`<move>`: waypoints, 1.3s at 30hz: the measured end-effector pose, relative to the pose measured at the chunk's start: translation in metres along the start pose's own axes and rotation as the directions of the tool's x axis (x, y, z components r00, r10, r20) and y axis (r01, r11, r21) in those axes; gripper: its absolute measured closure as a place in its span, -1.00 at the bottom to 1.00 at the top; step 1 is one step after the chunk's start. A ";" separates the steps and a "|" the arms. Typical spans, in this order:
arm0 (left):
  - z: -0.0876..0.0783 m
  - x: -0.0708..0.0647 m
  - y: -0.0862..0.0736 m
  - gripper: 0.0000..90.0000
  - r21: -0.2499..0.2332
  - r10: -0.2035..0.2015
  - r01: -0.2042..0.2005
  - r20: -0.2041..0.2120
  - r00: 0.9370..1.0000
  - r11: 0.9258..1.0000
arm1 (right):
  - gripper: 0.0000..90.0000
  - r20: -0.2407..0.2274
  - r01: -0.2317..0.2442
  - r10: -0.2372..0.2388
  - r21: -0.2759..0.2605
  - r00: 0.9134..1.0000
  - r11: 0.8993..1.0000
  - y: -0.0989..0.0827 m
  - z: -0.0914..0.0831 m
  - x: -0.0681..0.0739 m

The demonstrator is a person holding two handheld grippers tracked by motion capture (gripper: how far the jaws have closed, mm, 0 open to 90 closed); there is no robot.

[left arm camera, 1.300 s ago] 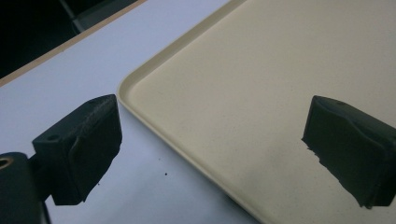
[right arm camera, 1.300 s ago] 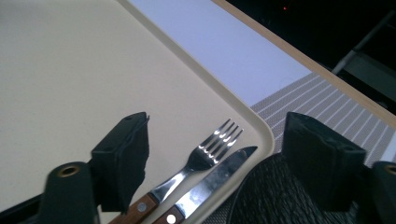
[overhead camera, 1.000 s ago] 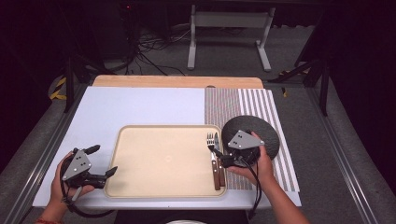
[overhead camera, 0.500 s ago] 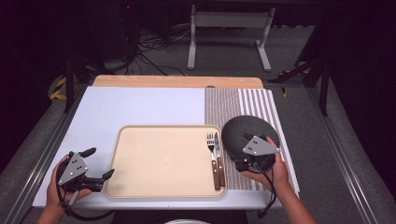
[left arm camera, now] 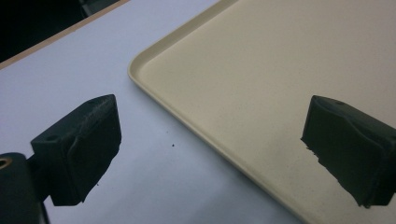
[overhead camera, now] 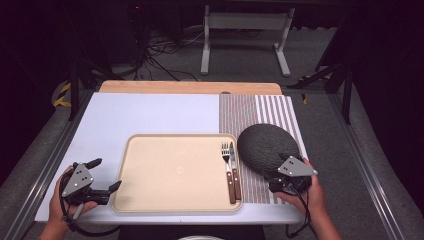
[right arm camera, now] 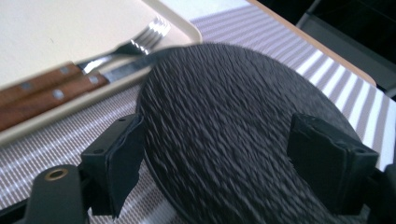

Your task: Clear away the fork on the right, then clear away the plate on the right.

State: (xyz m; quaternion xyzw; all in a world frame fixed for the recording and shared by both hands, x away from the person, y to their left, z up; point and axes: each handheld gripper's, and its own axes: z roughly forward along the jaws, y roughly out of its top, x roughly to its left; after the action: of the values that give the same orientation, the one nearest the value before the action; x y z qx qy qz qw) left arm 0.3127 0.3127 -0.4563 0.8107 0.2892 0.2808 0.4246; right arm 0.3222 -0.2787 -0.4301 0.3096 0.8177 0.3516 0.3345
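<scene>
Jaws apart on both sides: the right gripper [overhead camera: 288,184] straddles the near rim of the dark plate [overhead camera: 267,146] on the striped mat [overhead camera: 280,112]; the left gripper [overhead camera: 102,176] idles beside the tray [overhead camera: 175,141]. A shallow pinch could let the plate slip.

A white-covered table [overhead camera: 150,112] is seen mid-frame; a beige plastic tray [overhead camera: 172,170] and a striped grey placemat [overhead camera: 260,107] are laid on it.
</scene>
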 end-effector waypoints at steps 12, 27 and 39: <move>-0.002 0.000 0.000 -0.88 -0.005 -0.004 0.004 -0.006 1.000 1.000 | -0.58 0.010 -0.023 0.023 0.028 1.000 0.999 -0.030 -0.006 0.000; -0.001 0.000 0.001 -0.88 -0.004 -0.002 0.002 -0.009 1.000 1.000 | -0.58 0.045 0.011 -0.014 0.063 0.999 0.998 -0.038 -0.003 0.000; 0.000 -0.003 0.002 -0.88 0.004 0.008 -0.008 -0.013 1.000 1.000 | -0.34 0.090 0.139 -0.149 0.105 0.985 0.985 -0.038 -0.001 -0.005</move>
State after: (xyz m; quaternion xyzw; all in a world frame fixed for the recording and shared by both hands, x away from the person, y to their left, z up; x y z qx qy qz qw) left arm 0.3109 0.3097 -0.4547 0.8107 0.2894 0.2874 0.4200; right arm 0.3143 -0.3038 -0.4581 0.2825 0.8369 0.2704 0.3831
